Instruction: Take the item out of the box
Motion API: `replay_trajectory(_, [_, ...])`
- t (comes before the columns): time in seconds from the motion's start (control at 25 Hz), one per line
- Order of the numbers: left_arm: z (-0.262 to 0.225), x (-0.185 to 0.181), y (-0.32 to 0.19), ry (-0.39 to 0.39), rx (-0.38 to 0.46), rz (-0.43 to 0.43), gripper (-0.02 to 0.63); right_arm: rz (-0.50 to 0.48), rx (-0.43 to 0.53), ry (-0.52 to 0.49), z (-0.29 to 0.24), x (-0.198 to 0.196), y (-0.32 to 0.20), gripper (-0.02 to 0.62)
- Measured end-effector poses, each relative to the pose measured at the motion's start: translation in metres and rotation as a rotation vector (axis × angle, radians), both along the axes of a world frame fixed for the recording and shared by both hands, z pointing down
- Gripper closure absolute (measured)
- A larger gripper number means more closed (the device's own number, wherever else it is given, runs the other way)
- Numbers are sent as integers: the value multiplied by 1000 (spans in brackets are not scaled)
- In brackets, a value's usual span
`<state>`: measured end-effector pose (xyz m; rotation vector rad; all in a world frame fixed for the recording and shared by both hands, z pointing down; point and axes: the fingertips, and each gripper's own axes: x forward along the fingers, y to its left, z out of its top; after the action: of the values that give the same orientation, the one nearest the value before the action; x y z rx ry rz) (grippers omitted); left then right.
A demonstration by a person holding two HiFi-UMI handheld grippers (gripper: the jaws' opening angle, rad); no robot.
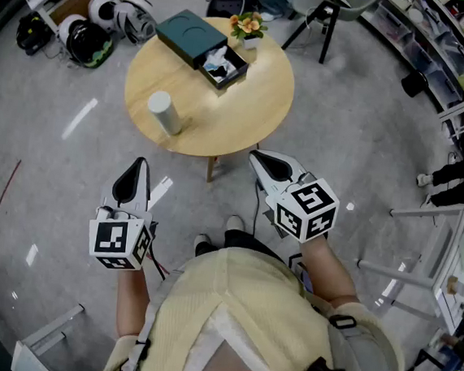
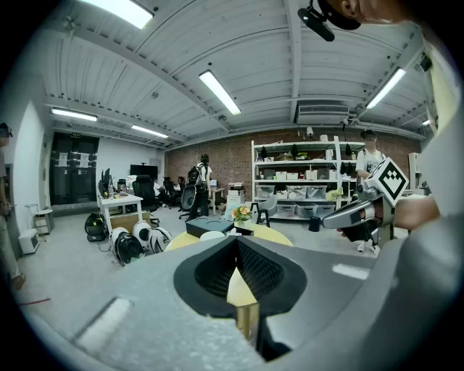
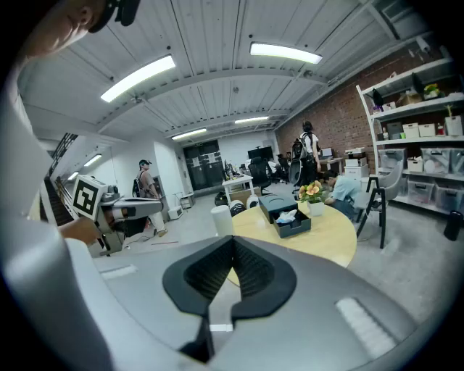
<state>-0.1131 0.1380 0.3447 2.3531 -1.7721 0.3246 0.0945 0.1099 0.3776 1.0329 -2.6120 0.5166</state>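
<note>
Head view: task not started | item in open box on surface | left tool, right tool pressed together, empty, well apart from box

Box sits on the table's far side, drawer slid out rightward, an item in it. Flowerpot just right. Cylinder well apart, near-left. Helmets on the floor, far left.
</note>
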Motion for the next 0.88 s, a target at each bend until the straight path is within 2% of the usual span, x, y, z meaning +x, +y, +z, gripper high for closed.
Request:
replay_trajectory(0.2, [4, 7, -14, 69, -8, 13, 603, -15, -5, -27, 6, 2, -22, 591])
replay_trajectory(0.72, [10, 32, -40, 45, -22, -33, 601, -134, 16, -2, 15, 10, -54, 589])
replay_trajectory(0.88, [10, 33, -45, 39, -24, -45, 601, -162, 8, -8, 20, 7, -64, 554])
